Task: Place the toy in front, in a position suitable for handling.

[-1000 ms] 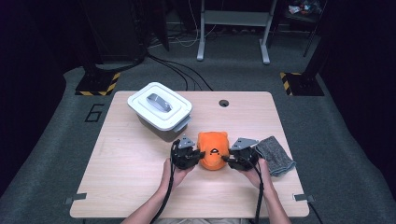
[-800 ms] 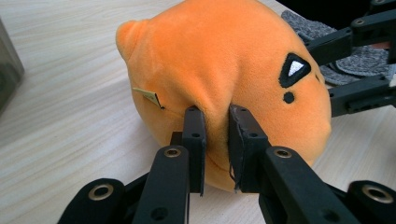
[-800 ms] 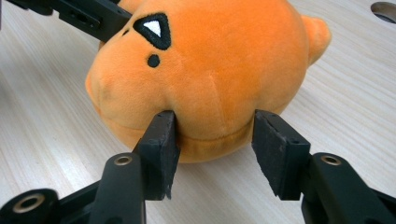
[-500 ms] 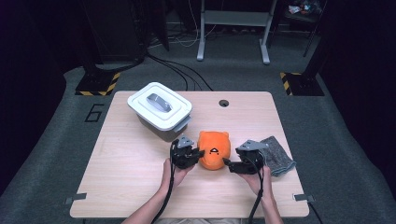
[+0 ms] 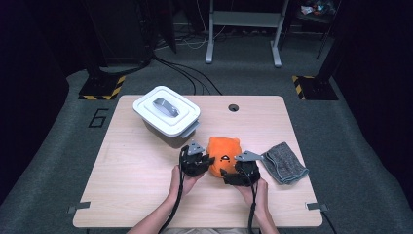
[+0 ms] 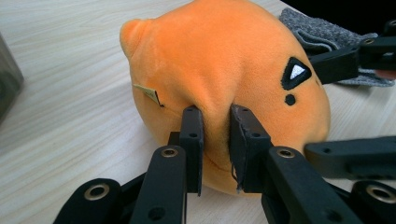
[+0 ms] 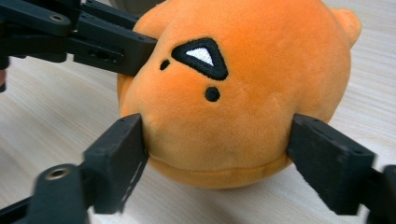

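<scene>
— Where's the plush toy [image 5: 224, 153]?

— Mid-frame on the desk [image 5: 131, 185]. My left gripper [image 6: 215, 140] pinches a fold of it; my right gripper [image 7: 217, 154] has just spread its jaws around its base.

— Advice?

— Close evenly, low, before lifting.

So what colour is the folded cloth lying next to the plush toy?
Grey, a mottled knit; the folded cloth shows best in the high view.

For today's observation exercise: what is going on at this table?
A person works a gripper in each hand on an orange plush toy at the table's near side. The left gripper is pinching a fold of plush. The right gripper has just been opening, its jaws straddling the toy's lower front. A lidded white box and grey cloth sit aside.
</scene>
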Action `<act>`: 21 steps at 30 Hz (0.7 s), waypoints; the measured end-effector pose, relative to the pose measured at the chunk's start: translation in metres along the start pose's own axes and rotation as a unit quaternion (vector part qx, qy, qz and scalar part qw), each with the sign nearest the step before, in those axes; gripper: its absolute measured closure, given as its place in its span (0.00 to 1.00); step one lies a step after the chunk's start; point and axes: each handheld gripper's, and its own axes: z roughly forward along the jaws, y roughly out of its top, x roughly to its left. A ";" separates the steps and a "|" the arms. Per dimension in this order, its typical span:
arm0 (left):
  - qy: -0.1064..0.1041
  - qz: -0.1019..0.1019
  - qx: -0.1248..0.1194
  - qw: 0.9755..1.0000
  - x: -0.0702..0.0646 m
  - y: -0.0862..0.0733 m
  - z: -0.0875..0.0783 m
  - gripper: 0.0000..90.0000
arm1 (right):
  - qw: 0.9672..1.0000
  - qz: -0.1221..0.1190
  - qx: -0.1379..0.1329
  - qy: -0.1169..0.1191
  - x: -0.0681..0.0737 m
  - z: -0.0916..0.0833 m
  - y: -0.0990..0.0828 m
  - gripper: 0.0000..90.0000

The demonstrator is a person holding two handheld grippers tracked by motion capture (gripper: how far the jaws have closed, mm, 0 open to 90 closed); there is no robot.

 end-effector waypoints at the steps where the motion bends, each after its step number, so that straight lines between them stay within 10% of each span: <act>1: -0.002 0.000 0.001 1.000 0.000 0.000 0.000 0.84 | 1.000 -0.004 0.000 -0.002 -0.001 0.001 -0.001 0.31; 13: 0.005 0.003 0.005 1.000 0.027 0.027 -0.004 0.42 | 1.000 -0.020 0.006 0.003 -0.008 0.005 -0.005 0.43; 21: -0.059 -0.005 0.061 0.996 0.036 0.033 0.022 0.43 | 1.000 -0.023 0.016 0.006 -0.009 0.005 -0.006 0.55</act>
